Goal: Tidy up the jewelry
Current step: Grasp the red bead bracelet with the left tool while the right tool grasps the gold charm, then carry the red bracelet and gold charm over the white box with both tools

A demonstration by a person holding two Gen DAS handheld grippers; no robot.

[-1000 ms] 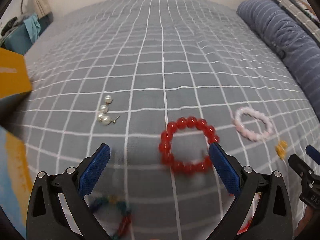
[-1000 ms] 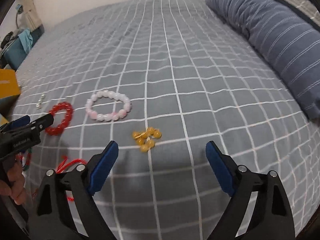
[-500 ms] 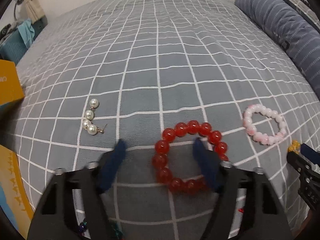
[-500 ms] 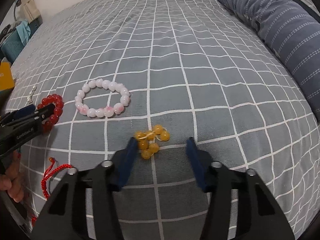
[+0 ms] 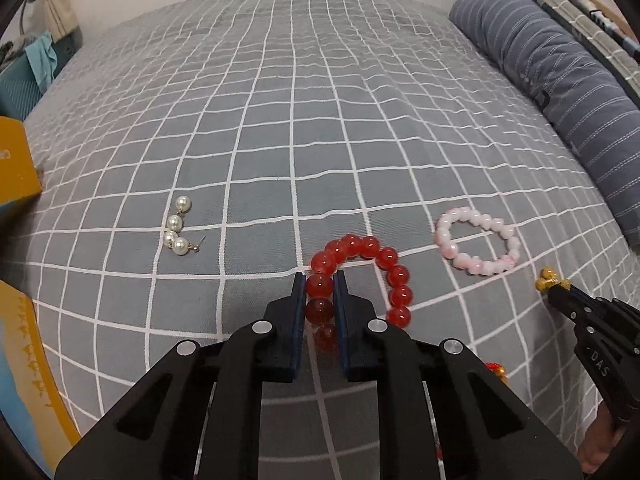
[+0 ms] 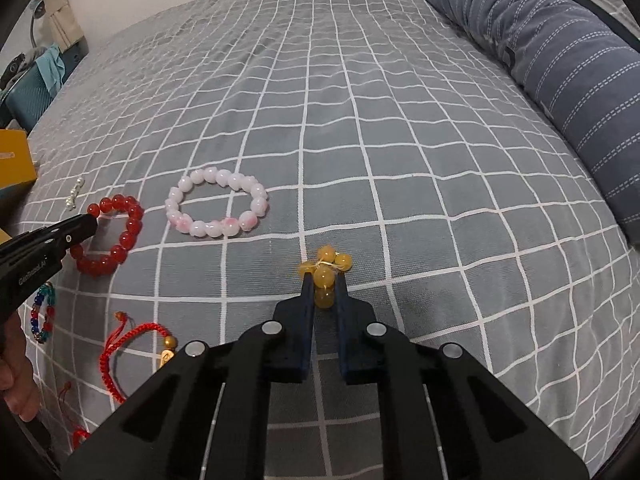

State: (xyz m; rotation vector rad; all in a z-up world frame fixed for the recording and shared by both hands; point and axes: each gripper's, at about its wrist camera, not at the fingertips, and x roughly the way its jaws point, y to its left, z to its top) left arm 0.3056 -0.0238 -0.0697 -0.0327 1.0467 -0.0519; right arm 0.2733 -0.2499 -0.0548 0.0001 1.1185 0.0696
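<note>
Left tongs (image 5: 319, 285) clenched on red bracelet (image 5: 362, 276), right tongs (image 6: 324, 285) clenched on yellow beads (image 6: 326, 270); pinched at near side, probably for lifting off bed (image 6: 400, 140).

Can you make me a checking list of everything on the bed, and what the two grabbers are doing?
Surface: grey checked bedsheet, slightly rumpled.
Job's things: red bead bracelet, yellow bead cluster, pink bead bracelet, pearl earrings, red cord bracelet, multicoloured bead bracelet.
Clutter: yellow box at bed edge.
Grippers: left gripper shut on red bead bracelet; right gripper shut on yellow bead cluster.
Cables: nothing seen.
Surroundings: striped blue pillow, wall behind.
</note>
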